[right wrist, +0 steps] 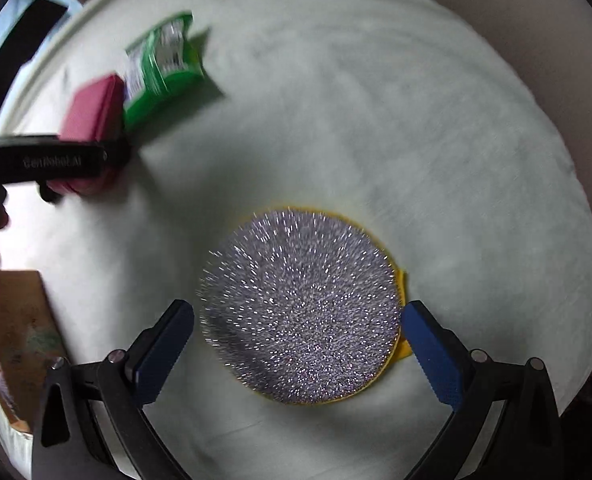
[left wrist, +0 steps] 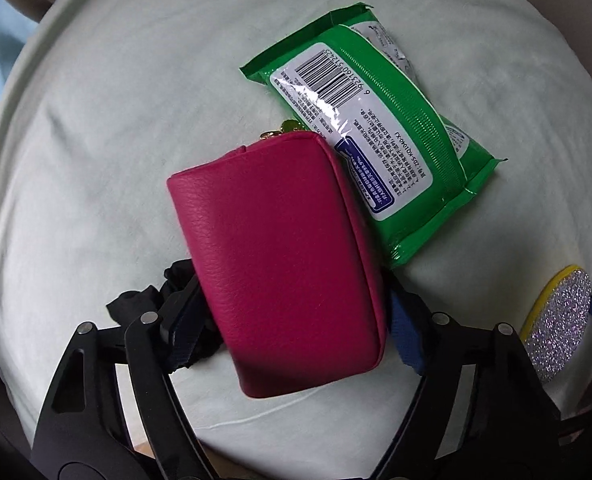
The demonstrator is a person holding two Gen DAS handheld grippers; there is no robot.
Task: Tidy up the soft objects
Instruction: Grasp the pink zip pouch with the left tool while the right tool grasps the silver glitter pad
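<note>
With my left tool (left wrist: 291, 312) spread around the magenta pouch (left wrist: 279, 268) and right tool (right wrist: 298, 356) spread around the glitter pad (right wrist: 300, 308), both on the bed (right wrist: 376, 120), I next must squeeze.

pouch (left wrist: 279, 264): grained magenta leather-like skin, soft sheen, seen between the left gripper's (left wrist: 291, 320) fingers
wipes pack (left wrist: 372, 136): glossy green plastic film with a printed white label, ahead of the left gripper
sponge disc (right wrist: 300, 308): glittery silver face on matt yellow foam, between the right gripper's (right wrist: 296, 344) fingers
finger pads (right wrist: 432, 352): blue, finely ribbed, rubber-like
black cloth (left wrist: 143, 300): thin and matt, crumpled by the left finger
cover (right wrist: 376, 120): pale matt cloth, lightly creased
</note>
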